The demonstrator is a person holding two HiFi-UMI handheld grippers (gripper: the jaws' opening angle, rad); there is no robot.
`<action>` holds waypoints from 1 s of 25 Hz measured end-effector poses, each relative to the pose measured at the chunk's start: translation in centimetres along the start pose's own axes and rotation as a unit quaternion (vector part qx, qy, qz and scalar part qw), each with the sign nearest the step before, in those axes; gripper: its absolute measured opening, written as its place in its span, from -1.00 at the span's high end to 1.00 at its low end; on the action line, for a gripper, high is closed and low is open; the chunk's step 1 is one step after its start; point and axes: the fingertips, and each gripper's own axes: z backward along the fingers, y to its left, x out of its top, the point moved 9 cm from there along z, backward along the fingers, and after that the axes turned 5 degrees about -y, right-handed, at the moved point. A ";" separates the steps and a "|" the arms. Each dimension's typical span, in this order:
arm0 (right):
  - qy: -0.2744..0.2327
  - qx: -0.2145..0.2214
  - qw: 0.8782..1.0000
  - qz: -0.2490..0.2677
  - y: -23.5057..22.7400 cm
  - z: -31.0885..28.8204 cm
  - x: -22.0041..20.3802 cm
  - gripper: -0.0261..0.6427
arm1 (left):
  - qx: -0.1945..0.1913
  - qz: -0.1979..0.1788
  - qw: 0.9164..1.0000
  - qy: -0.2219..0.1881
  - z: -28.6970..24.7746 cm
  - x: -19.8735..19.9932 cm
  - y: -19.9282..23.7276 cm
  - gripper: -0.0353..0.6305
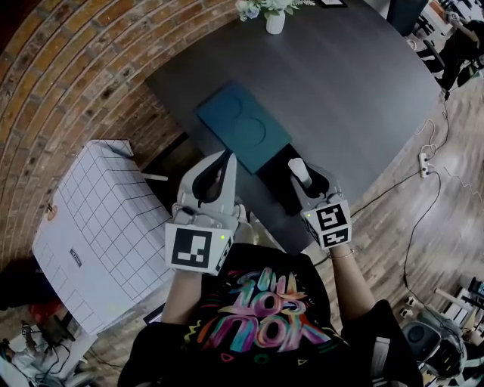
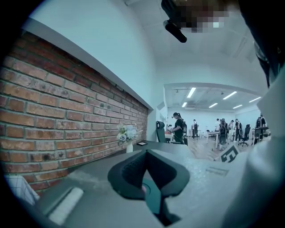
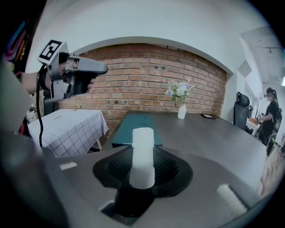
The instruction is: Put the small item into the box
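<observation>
A white cylindrical item stands between the dark pads of my right gripper, which is shut on it. In the head view the same item sits in the right gripper over the near edge of the dark table. The teal box lies flat on the table just ahead; the box also shows beyond the item. My left gripper hovers at the box's near left corner, its jaws a little apart with nothing between them. The left gripper points along the brick wall.
A table with a white checked cloth stands to the left, below the left gripper. A white vase of flowers sits at the dark table's far edge. A power strip and cables lie on the wooden floor at the right. People stand far off.
</observation>
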 end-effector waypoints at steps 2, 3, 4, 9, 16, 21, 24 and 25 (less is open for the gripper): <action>0.015 0.004 1.000 0.016 0.1 -0.6 -0.7 0.51 | 0.004 0.005 1.000 0.003 0.0 -0.1 0.0 0.89; 0.024 0.008 0.999 0.028 0.2 -1.0 -1.1 0.51 | 0.005 0.006 1.000 0.003 -0.1 -0.1 0.1 0.89; 0.033 0.011 0.999 0.040 0.3 -1.3 -1.4 0.51 | 0.006 0.006 1.000 0.003 -0.1 -0.2 0.2 0.89; 0.073 0.028 0.993 0.084 0.8 -2.8 -2.6 0.51 | 0.012 0.006 1.000 0.006 -0.1 -0.3 0.6 0.89; 0.126 0.044 0.982 0.137 1.2 -4.2 -3.8 0.50 | 0.008 -0.009 1.000 -0.003 -0.3 -0.2 1.3 0.89; 0.151 0.054 0.977 0.140 1.5 -5.0 -4.7 0.50 | 0.008 -0.008 1.000 -0.002 -0.3 -0.4 1.3 0.89; 0.160 0.058 0.976 0.138 1.7 -5.4 -5.0 0.50 | 0.012 0.000 1.000 -0.003 -0.4 -0.3 1.4 0.89; 0.162 0.059 0.975 0.140 1.8 -5.4 -5.1 0.50 | 0.013 0.002 1.000 -0.003 -0.4 -0.3 1.4 0.89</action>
